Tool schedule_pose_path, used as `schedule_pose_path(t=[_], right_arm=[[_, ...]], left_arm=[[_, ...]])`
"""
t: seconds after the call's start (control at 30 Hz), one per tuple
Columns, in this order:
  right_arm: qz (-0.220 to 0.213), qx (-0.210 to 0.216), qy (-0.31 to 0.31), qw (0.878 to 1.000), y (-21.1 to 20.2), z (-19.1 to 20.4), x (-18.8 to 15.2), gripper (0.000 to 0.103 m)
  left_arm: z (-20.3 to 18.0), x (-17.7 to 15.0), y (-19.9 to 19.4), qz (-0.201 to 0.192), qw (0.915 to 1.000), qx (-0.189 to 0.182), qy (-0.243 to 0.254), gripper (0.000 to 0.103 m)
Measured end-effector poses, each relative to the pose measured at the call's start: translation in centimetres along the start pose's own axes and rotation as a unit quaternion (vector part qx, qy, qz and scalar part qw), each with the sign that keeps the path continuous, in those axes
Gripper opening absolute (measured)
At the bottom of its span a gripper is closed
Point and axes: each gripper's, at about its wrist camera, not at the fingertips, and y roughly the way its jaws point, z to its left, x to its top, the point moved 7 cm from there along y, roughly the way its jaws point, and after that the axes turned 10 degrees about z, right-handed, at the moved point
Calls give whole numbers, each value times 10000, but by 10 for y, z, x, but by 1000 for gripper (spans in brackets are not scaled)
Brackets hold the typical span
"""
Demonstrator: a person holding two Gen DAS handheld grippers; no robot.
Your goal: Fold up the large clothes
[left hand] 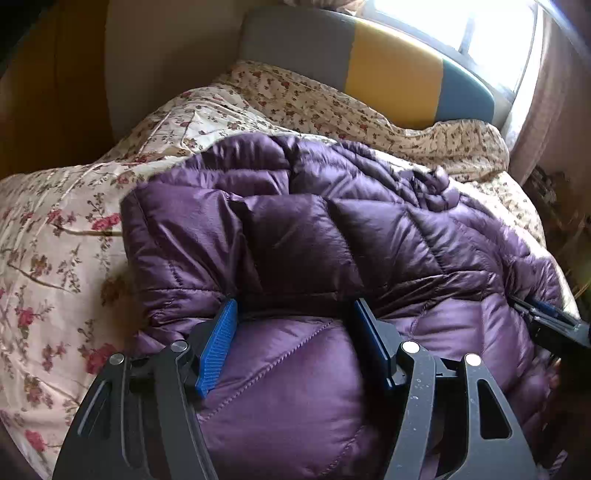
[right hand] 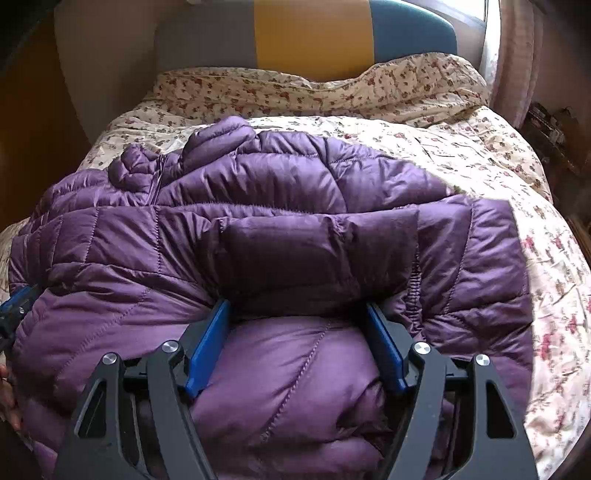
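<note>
A purple quilted puffer jacket (left hand: 314,229) lies on a bed, its near part folded over; it also fills the right wrist view (right hand: 288,221). My left gripper (left hand: 295,310) is open, its blue pads (left hand: 218,347) straddling a puffy fold at the jacket's near edge. My right gripper (right hand: 299,310) is open too, with blue pads (right hand: 207,350) either side of a thick fold. The jacket's collar and zipper (right hand: 159,173) point toward the headboard. The right gripper's tip shows at the right edge of the left wrist view (left hand: 554,325).
The bed has a cream floral quilt (left hand: 66,229) (right hand: 517,177). A grey, yellow and teal headboard (left hand: 388,74) (right hand: 314,33) stands behind. A bright window (left hand: 480,33) and pink curtain (right hand: 517,55) are at the right. A brown wall or wardrobe (left hand: 44,92) is at the left.
</note>
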Motion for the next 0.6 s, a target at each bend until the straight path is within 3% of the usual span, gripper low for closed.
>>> schedule_pose_path(t=[0.13,0.4,0.5,0.57,0.6], right_arm=[[-167,-168,-55,9997,5,2,-4,71],[-180,-309,-117,9993,4,5,0,73],[-134,-414,-162,9989,-4,5,3,80],[-116,-353,-88,9993,-15,3,4,92],[-133,-332,-58,9993,-20,2,3,93]], left_arm=[[5,-3,9,0,9999,-71,-116,64],[-1,-1,5,60,9997,217,5,66],[-5,-3,-15,26,9997,229,-20,76],[-7,-7,-31,-106,9998,171,-45,76],[-8,-10,-42,-188,9997,119,-26,76]])
